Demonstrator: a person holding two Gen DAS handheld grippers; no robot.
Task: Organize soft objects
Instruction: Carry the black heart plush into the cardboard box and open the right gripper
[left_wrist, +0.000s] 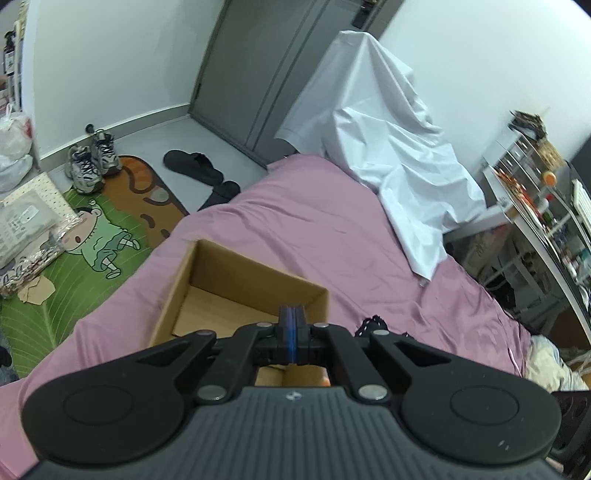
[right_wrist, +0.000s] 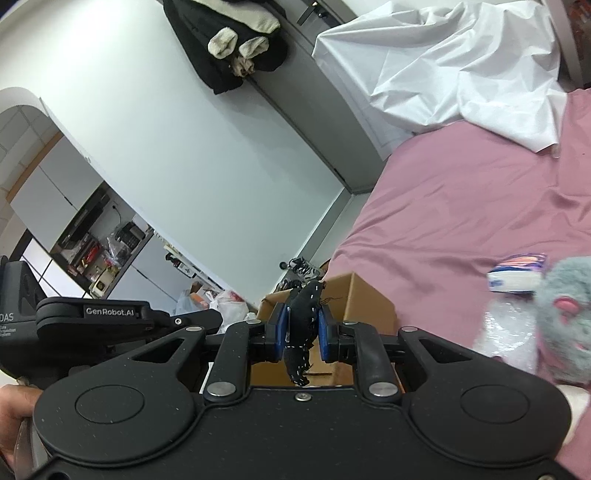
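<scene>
Our right gripper (right_wrist: 302, 326) pinches a limp black fabric piece with white stitching (right_wrist: 301, 332) — our left gripper (left_wrist: 291, 317) is closed, empty, above the open brown cardboard box (left_wrist: 207, 280) at 12 o'clock on the wrinkled pink sheet (left_wrist: 332, 229).

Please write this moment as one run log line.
left gripper: shut, empty | right gripper: shut on black fabric piece | cardboard box: open on pink bed

You've got loads of bare pink bedsheet (left_wrist: 314, 229) past the open cardboard box (left_wrist: 207, 273); only that white sheet (left_wrist: 391, 147) blocks the far end.
</scene>
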